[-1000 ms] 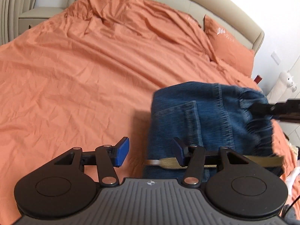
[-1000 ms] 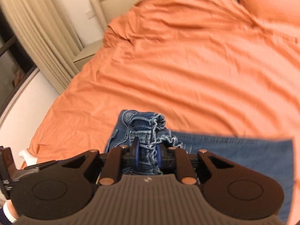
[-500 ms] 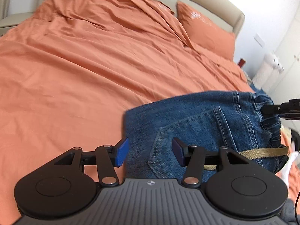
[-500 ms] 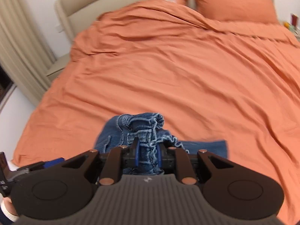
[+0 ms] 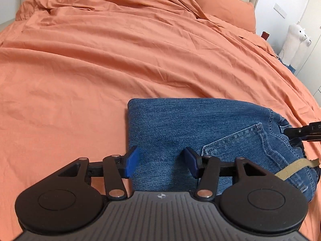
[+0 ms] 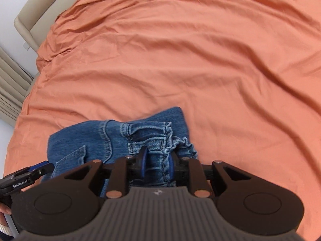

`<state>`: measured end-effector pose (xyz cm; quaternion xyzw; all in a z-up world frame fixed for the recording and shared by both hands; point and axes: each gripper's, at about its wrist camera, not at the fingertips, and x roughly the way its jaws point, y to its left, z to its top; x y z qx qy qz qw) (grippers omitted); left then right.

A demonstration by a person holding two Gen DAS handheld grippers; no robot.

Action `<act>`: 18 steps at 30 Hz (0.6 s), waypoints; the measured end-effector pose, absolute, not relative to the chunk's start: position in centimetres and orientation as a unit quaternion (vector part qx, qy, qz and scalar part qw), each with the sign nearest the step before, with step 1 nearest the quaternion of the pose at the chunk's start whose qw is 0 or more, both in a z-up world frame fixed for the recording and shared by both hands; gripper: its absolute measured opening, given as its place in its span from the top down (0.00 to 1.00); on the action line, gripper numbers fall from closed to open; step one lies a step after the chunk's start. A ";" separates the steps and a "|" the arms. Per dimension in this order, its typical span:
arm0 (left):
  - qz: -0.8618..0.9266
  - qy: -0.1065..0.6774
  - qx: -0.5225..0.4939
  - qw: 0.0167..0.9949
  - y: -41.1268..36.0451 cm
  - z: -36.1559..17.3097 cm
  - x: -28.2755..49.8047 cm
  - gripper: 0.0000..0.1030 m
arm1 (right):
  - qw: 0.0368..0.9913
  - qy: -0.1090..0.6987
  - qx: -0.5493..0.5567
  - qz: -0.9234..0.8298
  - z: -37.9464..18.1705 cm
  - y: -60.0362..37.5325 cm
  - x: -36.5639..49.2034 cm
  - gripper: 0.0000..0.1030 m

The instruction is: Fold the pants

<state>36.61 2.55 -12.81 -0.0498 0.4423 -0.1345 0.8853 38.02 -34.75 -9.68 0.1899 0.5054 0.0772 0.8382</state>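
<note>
Folded blue jeans (image 5: 180, 128) lie on the orange bedcover (image 5: 100, 70), back pocket up. My left gripper (image 5: 160, 158) hovers over their near left corner. Its jaws are opening, with denim below them but nothing pinched. In the right wrist view the bunched waistband (image 6: 156, 140) sits between the blue pads of my right gripper (image 6: 157, 160). Those jaws are opening while the pads still touch the denim. The right gripper's tip (image 5: 297, 131) shows at the jeans' right end. The left gripper (image 6: 38, 167) appears at the lower left of the right wrist view.
An orange pillow (image 5: 220, 6) and a beige headboard (image 6: 30, 14) lie at the far end of the bed. A white plush toy (image 5: 295, 44) stands off the bed's right side, curtains (image 6: 10, 92) off its left. A tan strap (image 5: 295, 167) trails over the jeans.
Both grippers came down toward the bed. The jeans, earlier hanging bunched from the right gripper, now lie spread flat on the cover. The right pads have parted slightly.
</note>
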 end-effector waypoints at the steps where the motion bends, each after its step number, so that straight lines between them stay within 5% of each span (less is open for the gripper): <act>1: -0.136 0.441 -0.047 0.886 2.5 -12.8 36.6 0.37 | 0.837 0.506 0.194 0.076 -10.0 -34.8 38.0 0.84; 11: -0.139 0.417 0.002 0.898 3.5 -7.9 30.4 0.41 | 0.867 0.457 0.191 0.056 -6.3 -35.3 32.6 0.69; 15: -0.150 0.405 0.020 0.902 3.8 -5.8 25.6 0.41 | 0.879 0.416 0.230 0.037 -4.4 -37.4 27.0 0.38; 18: -0.158 0.403 0.024 0.901 3.7 -5.3 22.6 0.40 | 0.870 0.399 0.290 0.018 -5.1 -39.2 23.2 0.36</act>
